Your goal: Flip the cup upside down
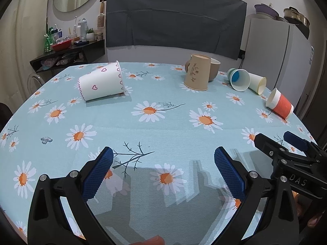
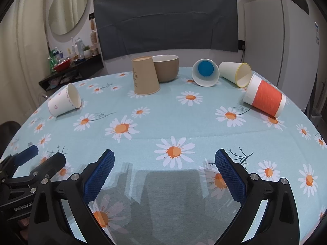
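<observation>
Both grippers, left (image 1: 163, 163) and right (image 2: 164, 165), hover fingers spread, holding nothing. The heart-print cup (image 1: 102, 83) lies sideways at eleven o'clock; the brown cup (image 1: 197, 72) stands inverted at one.

Both wrist views low over the near table edge (image 1: 163, 126), facing the far wall, sharing the cups

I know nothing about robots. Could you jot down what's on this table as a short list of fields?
surface: round table with daisy cloth
already upside down: brown cup
behind it: brown bowl, upright
lying on side: heart cup, blue-bottomed cup, yellow-rimmed cup, orange cup
left gripper: open, holding nothing
right gripper: open, holding nothing
</observation>
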The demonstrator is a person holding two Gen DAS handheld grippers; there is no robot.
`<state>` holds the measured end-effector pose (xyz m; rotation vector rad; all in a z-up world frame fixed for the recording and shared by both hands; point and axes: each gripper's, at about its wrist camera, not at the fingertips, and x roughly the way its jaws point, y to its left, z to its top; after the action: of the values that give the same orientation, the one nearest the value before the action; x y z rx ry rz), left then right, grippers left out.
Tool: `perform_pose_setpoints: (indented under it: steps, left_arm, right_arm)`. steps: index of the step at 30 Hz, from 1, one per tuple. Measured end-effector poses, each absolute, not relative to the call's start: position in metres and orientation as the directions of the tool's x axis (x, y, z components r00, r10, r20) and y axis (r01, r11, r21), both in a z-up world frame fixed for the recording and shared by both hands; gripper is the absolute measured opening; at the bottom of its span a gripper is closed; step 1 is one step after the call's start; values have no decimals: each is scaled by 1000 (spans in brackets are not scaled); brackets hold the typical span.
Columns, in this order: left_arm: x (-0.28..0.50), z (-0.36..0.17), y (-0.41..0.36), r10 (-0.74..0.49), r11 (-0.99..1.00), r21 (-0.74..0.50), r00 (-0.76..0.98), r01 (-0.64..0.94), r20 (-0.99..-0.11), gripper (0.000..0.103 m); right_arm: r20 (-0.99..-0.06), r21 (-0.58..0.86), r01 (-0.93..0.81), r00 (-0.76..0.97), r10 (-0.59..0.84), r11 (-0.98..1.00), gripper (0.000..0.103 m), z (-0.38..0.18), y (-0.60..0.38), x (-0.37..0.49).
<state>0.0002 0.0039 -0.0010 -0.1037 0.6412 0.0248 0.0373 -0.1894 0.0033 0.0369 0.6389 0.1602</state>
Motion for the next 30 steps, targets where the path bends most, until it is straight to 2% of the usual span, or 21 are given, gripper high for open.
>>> perform_pose_setpoints:
  steps: [30]
  left_arm:
    - [-1, -1, 4, -17, 994, -97, 801, -51, -598, 97]
  right_arm:
    - [-606, 82, -148, 778, 167, 986, 95, -1, -186, 39]
